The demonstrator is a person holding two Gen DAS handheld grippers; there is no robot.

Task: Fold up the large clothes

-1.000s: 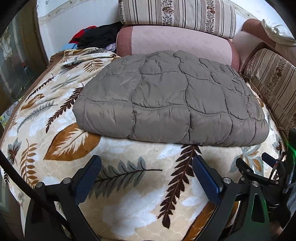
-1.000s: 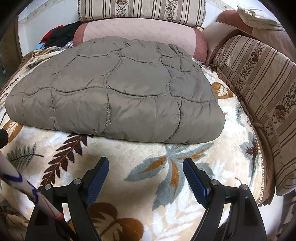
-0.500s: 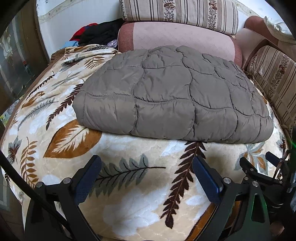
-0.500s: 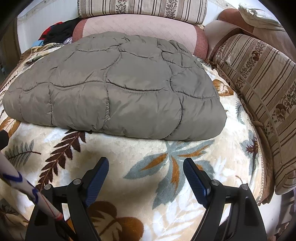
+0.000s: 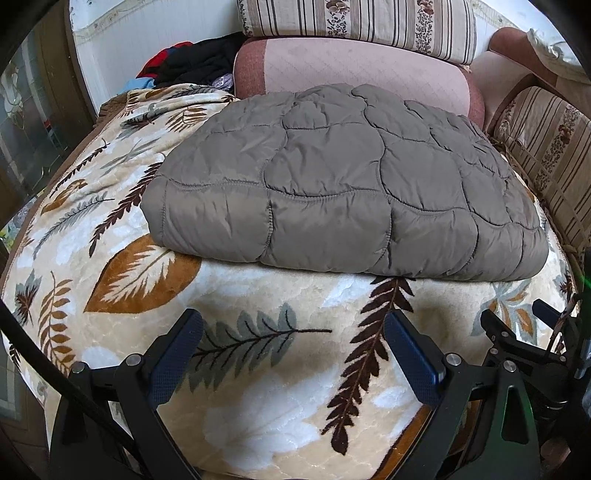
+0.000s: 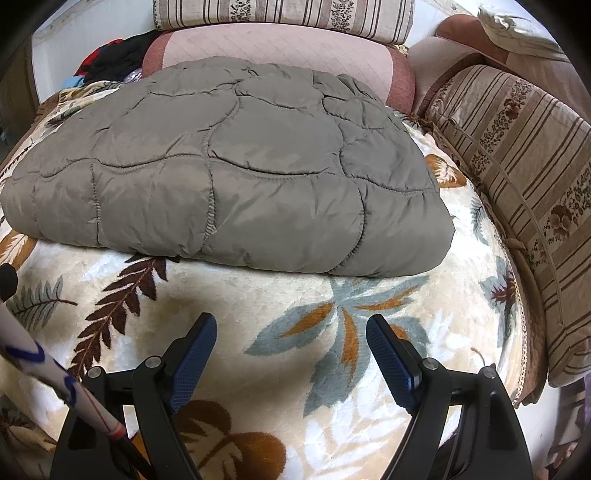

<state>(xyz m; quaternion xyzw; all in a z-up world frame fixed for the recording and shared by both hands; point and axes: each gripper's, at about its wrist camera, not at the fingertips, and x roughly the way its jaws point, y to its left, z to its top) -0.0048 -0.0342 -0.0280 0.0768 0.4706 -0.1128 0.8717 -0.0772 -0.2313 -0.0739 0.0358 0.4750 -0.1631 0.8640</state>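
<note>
— Where is the quilted garment (image 5: 343, 184) at this point?

— Folded into a thick grey-brown bundle, lying on the leaf-patterned blanket (image 5: 258, 417) that covers the seat. Its rounded near edge faces the grippers, and its far edge reaches the pink bolster cushion (image 5: 354, 66) at the back, though I cannot tell whether they touch. From the right wrist view the same bundle (image 6: 229, 170) fills the middle, with bare blanket (image 6: 295, 369) between it and the fingertips.

— And the claws?

— The left gripper (image 5: 293, 350) stands spread wide, its blue pads (image 5: 175, 360) well apart with only blanket showing between them. It holds nothing. The right gripper (image 6: 291, 350) is the same: fingers splayed wide, nothing between them, hanging above a blue and orange leaf motif, short of the bundle's near edge. Both point downward at a slant toward the seat.

— What else is around?

— A striped floral cushion (image 5: 358, 26) sits on top of the pink bolster. Another striped cushion (image 6: 517, 192) runs along the right side, just beside the blanket's edge. In the back left corner there is a heap of dark and red clothes (image 5: 192, 62). In the left wrist view, part of the other gripper's black frame (image 5: 524, 354) shows at the lower right.
</note>
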